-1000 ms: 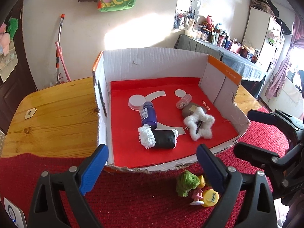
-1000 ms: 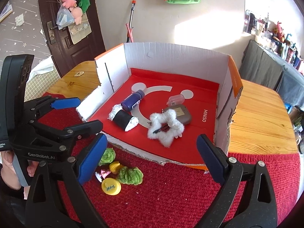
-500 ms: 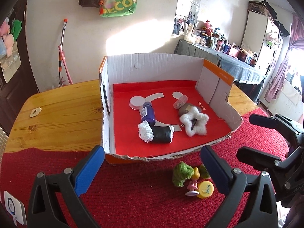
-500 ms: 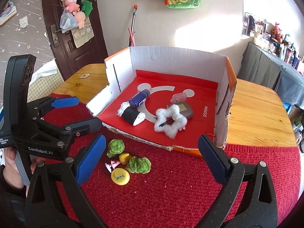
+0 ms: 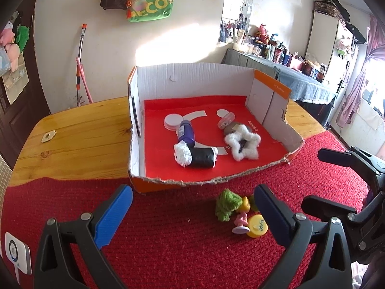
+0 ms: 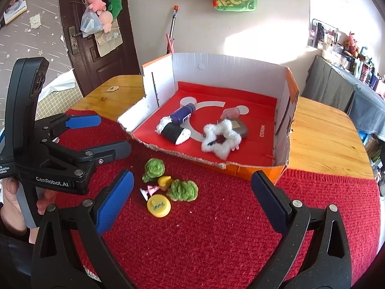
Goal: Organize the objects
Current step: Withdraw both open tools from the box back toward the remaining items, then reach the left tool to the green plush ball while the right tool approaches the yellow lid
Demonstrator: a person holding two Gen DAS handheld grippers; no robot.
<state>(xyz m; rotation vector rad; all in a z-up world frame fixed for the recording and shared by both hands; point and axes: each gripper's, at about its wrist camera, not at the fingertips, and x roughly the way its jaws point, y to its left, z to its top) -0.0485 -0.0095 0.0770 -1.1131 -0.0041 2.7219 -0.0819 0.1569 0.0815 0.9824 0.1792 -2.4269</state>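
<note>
Both grippers hover released over the red mat.
Left hand-held gripper (image 5: pixel 192 207) and right hand-held gripper (image 6: pixel 192 192) gape empty near the cardboard box (image 6: pixel 281 168).

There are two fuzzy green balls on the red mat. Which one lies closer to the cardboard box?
The green ball on the left in the right wrist view, just past the small yellow piece. The other green ball lies beside the yellow cap.

Both grippers point forward and down, side by side, the left gripper (image 5: pixel 192 212) with its blue-padded jaws spread wide and nothing between them, the right gripper (image 6: pixel 191 198) likewise wide apart and empty, a hand (image 6: pixel 10 202) gripping the left one's handle
</note>
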